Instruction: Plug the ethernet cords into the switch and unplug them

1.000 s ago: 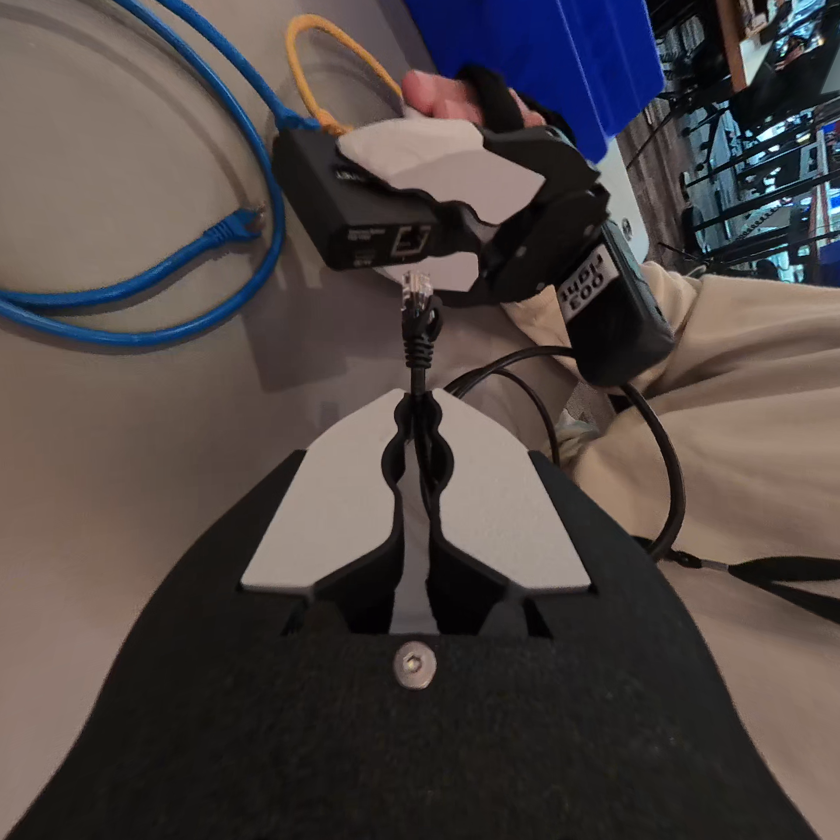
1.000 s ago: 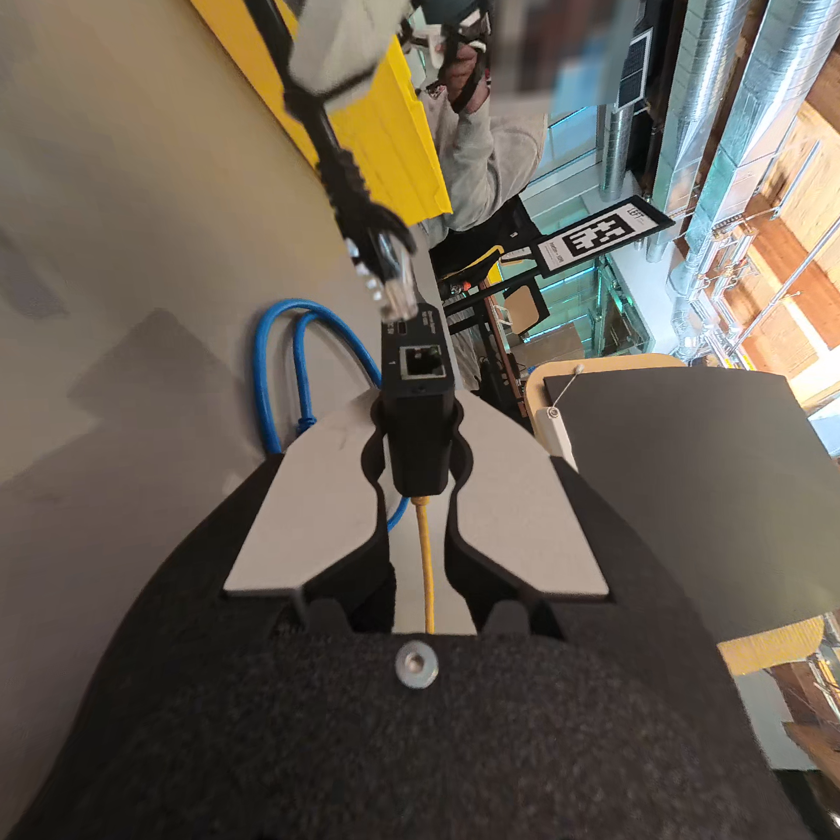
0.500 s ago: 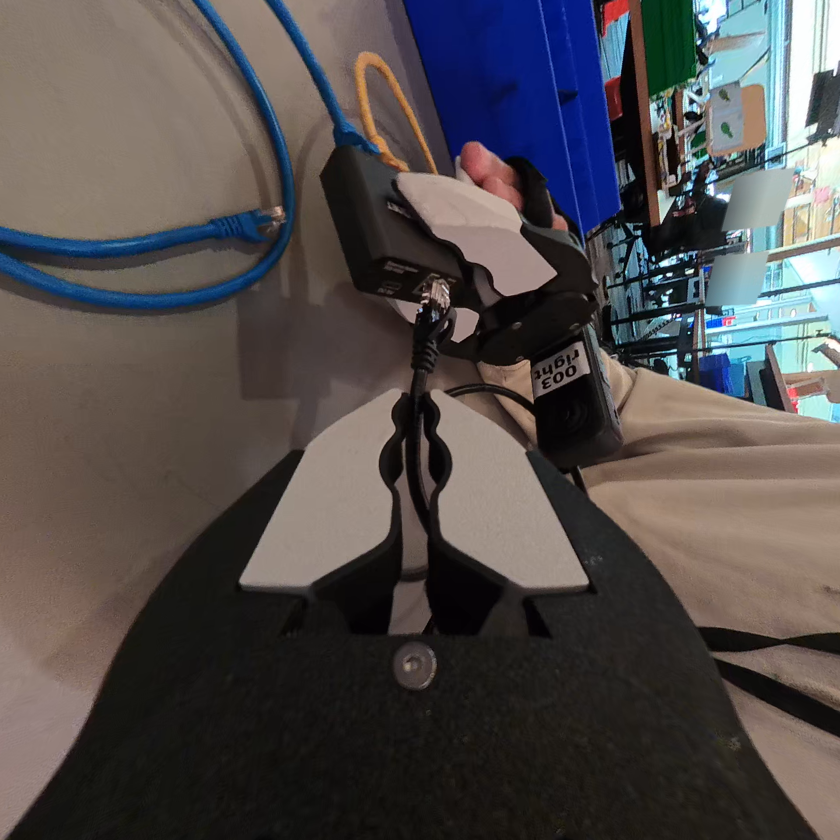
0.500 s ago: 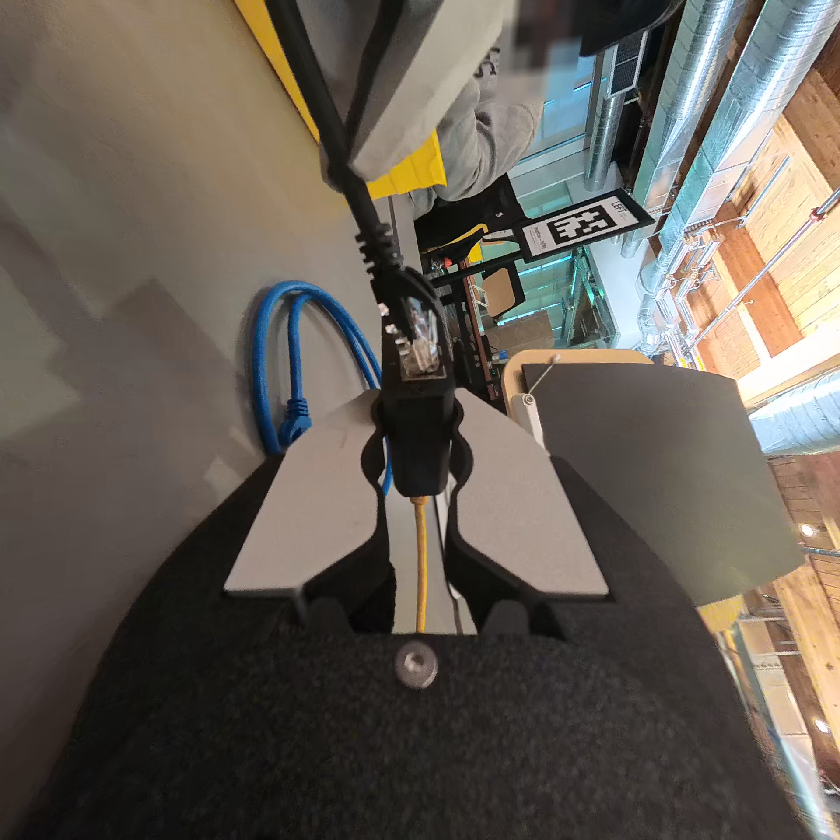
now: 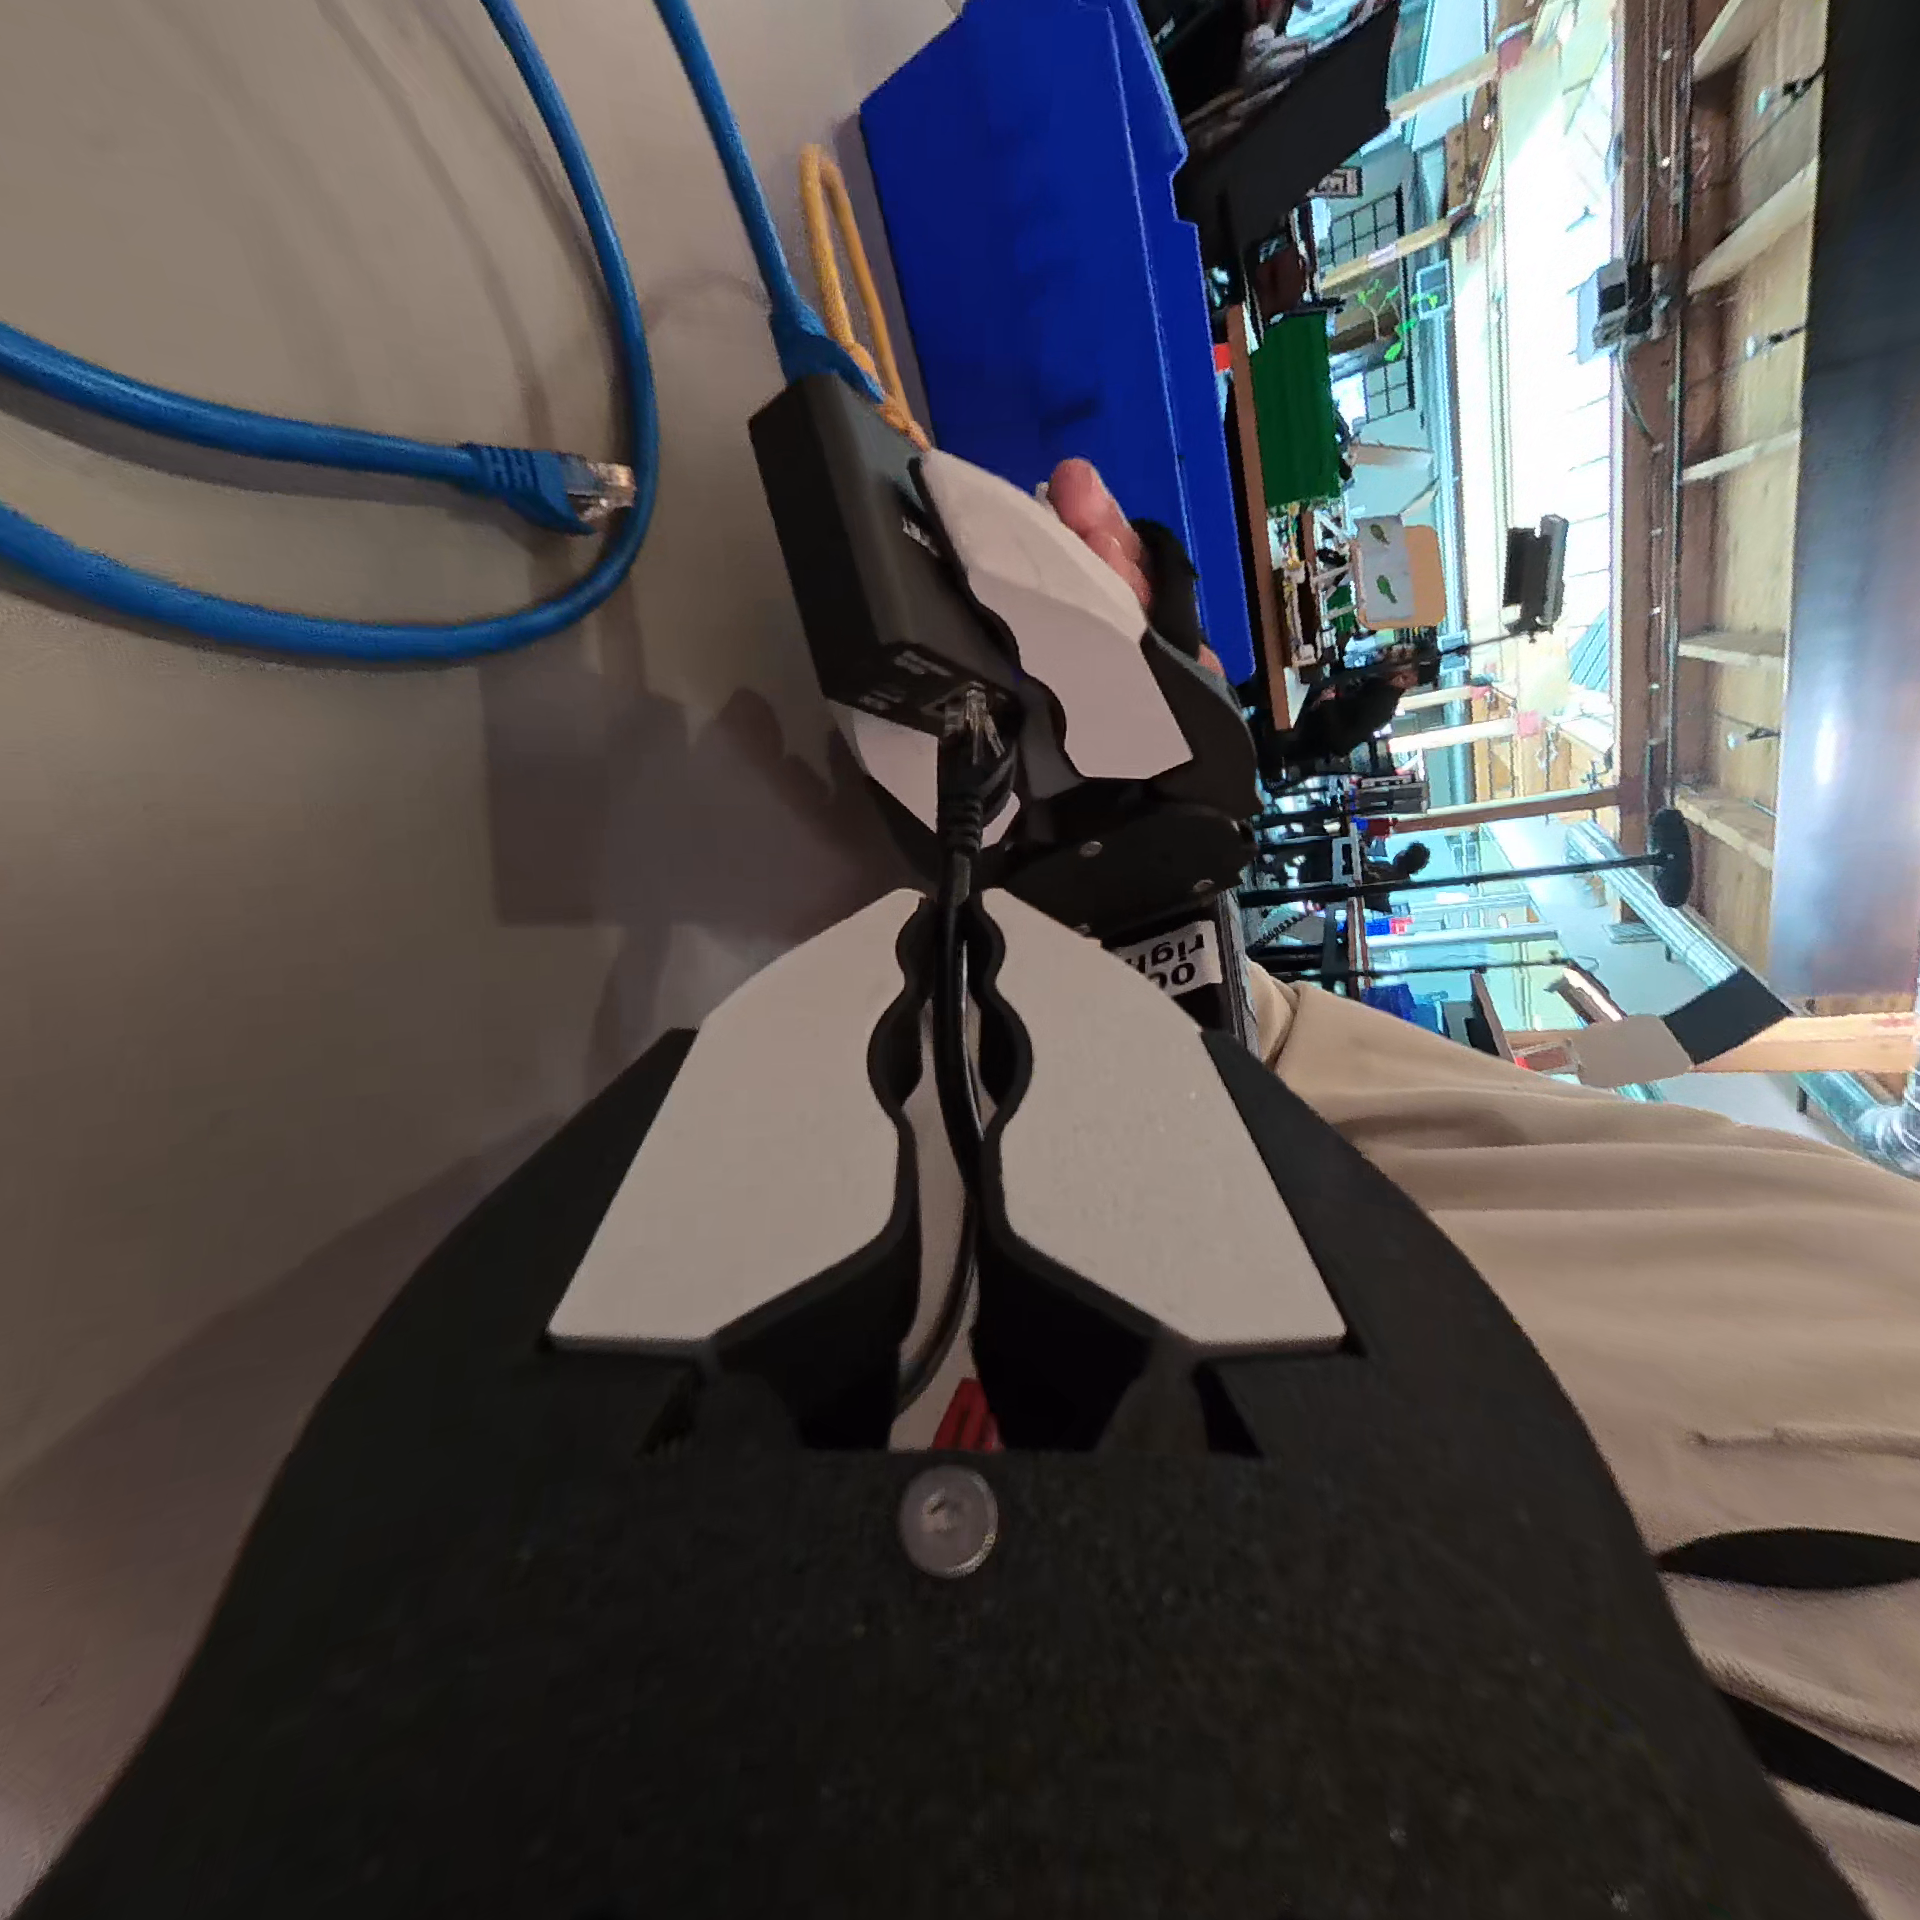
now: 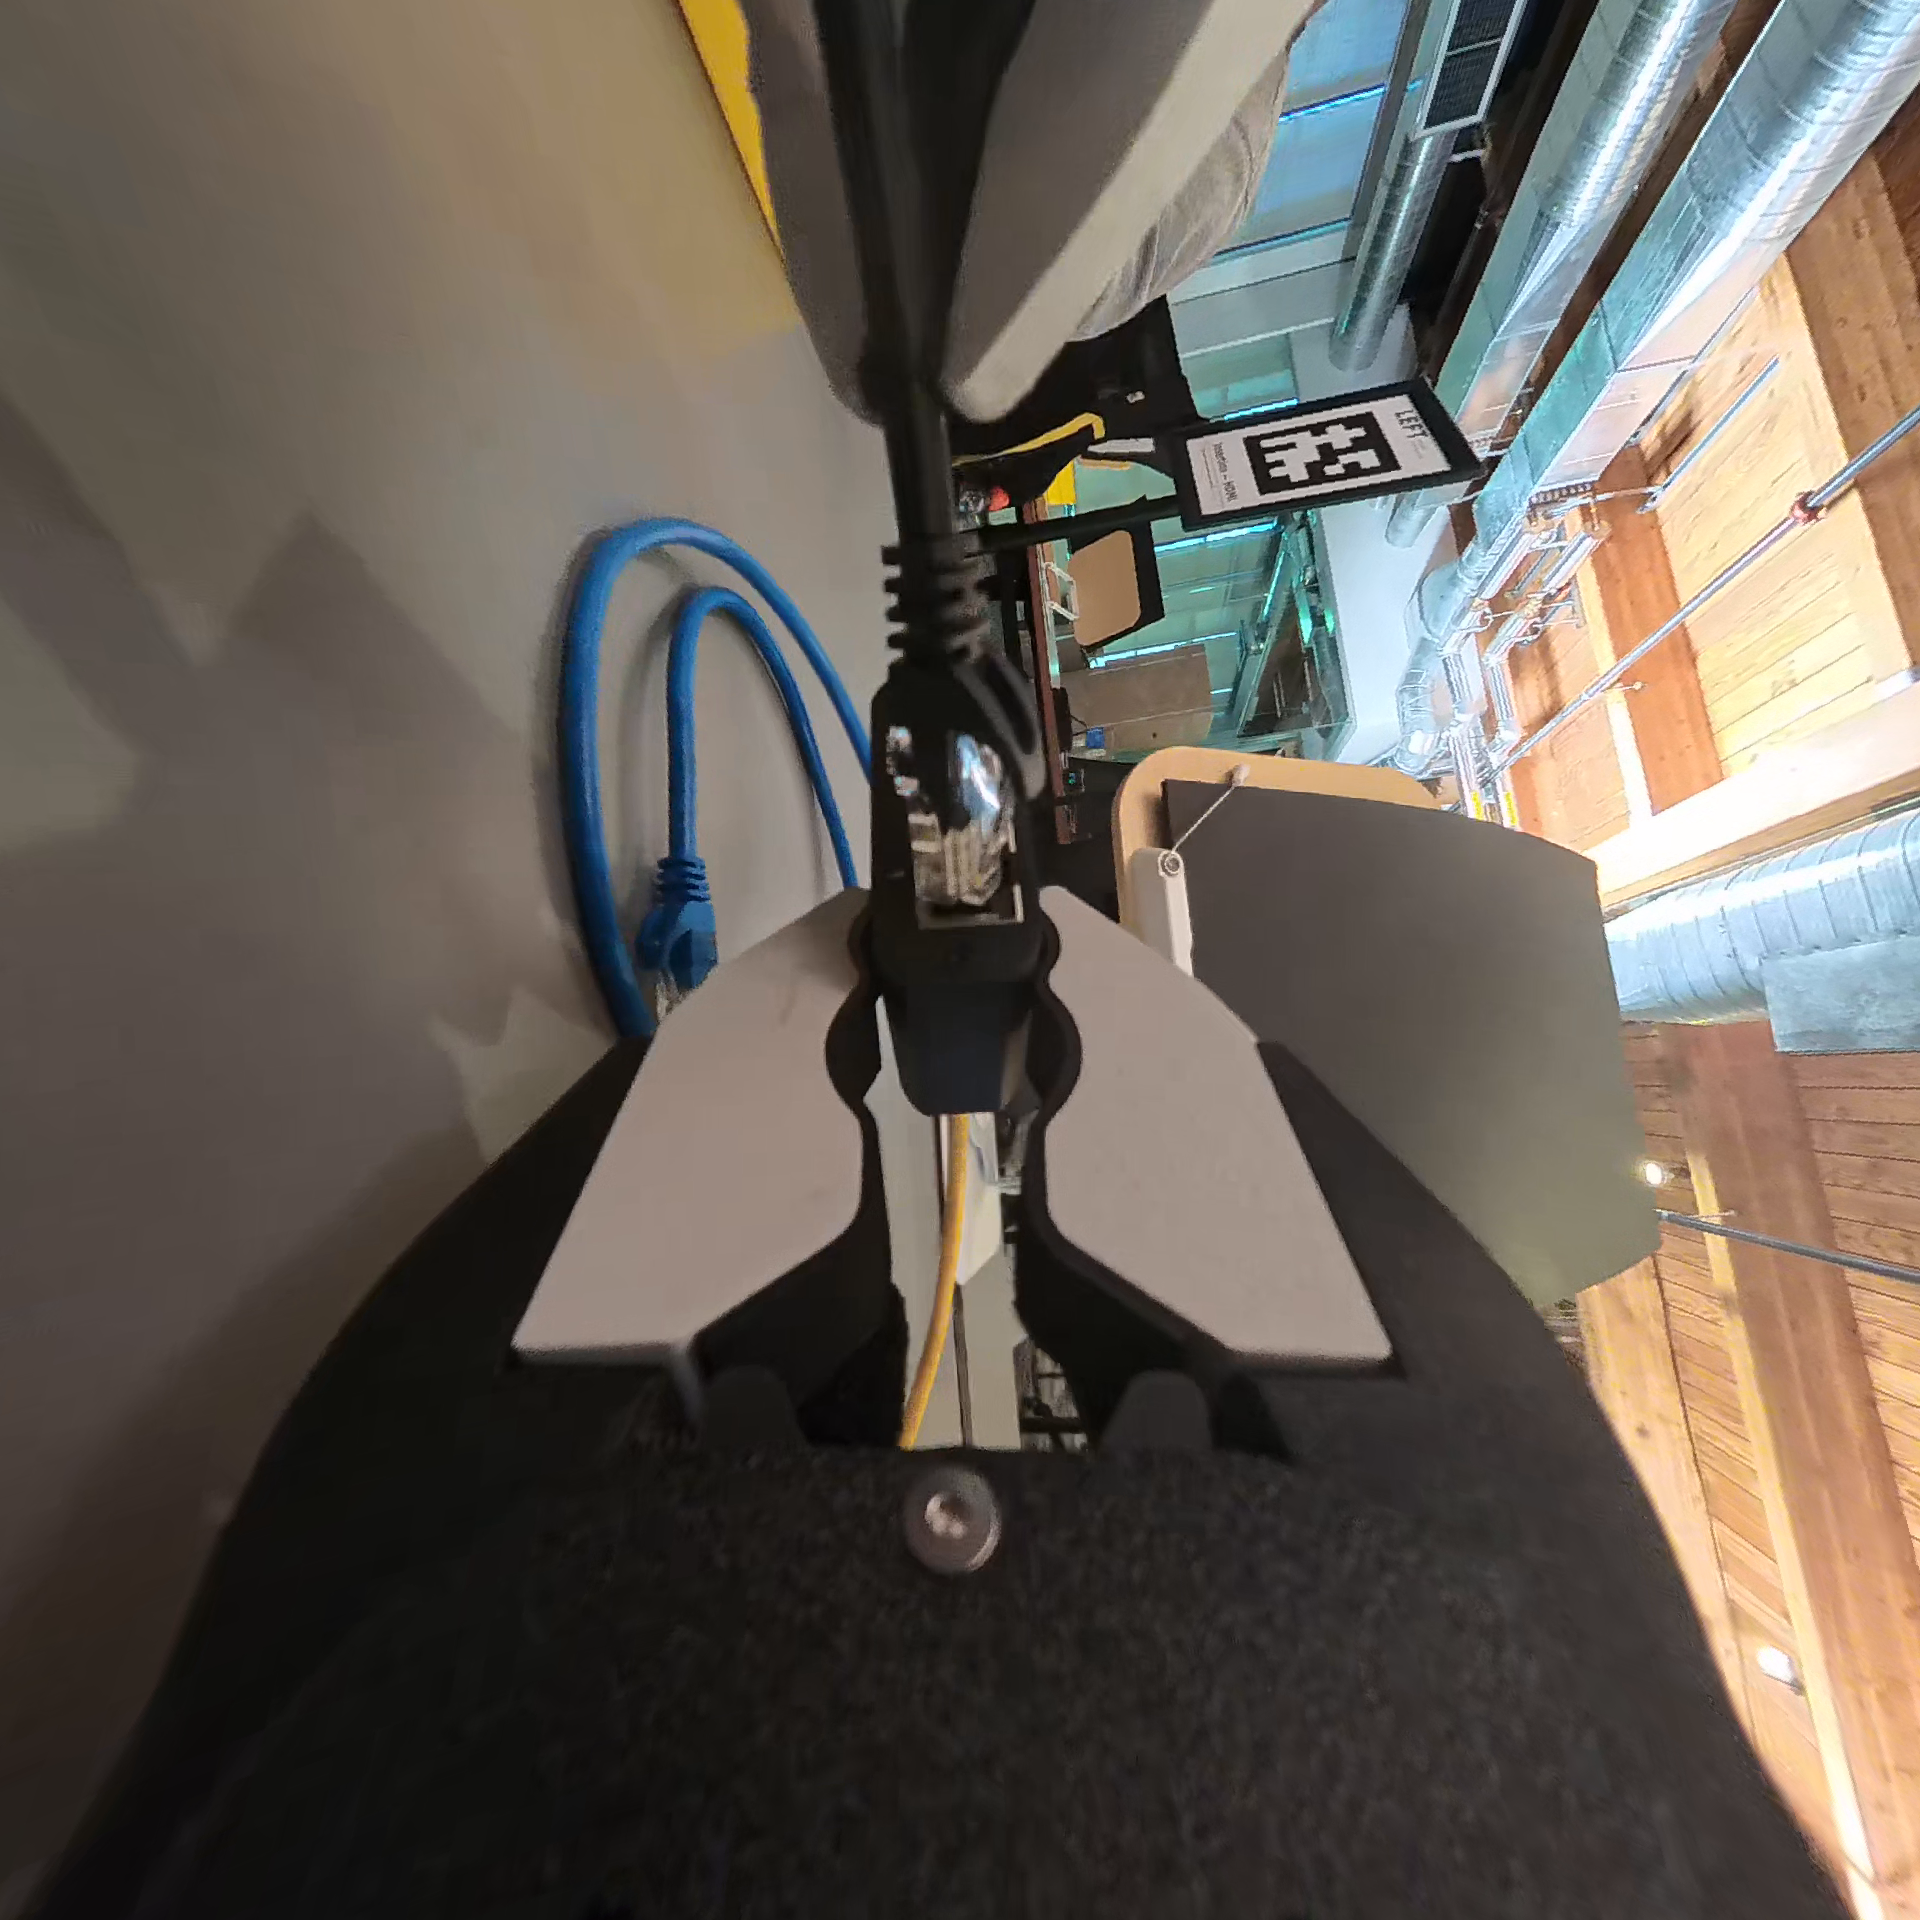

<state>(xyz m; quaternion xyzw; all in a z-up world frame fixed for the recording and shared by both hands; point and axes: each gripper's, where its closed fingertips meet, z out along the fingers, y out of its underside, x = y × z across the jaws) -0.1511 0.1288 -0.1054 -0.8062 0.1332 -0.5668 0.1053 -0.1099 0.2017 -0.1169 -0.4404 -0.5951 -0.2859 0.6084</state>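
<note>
My left gripper [image 5: 951, 914] is shut on a black ethernet cord [image 5: 961, 831]. The cord's clear plug [image 5: 968, 717] sits in the port on the end face of the black switch [image 5: 862, 551]. My right gripper [image 6: 954, 935] is shut on the switch [image 6: 951, 997] and holds it off the table. In the right wrist view the plug [image 6: 951, 821] stands in the switch's front port, with the left gripper blurred above. A blue cord [image 5: 790, 312] and a yellow cord [image 5: 842, 260] enter the switch's far end. The yellow cord also shows between my right fingers [image 6: 940, 1278].
A loose blue plug [image 5: 582, 488] lies on the grey table [image 5: 260, 935] among blue cable loops [image 6: 623, 727]. A blue bin [image 5: 1029, 260] stands behind the switch. A yellow bin [image 6: 727, 114] is at the table's far side. A person's beige trouser leg [image 5: 1558, 1299] is at the right. Tip to tip, the grippers are about 8 cm apart.
The black plug went from just short of the port to inside it. The two grippers moved closer together and both views tilted.
</note>
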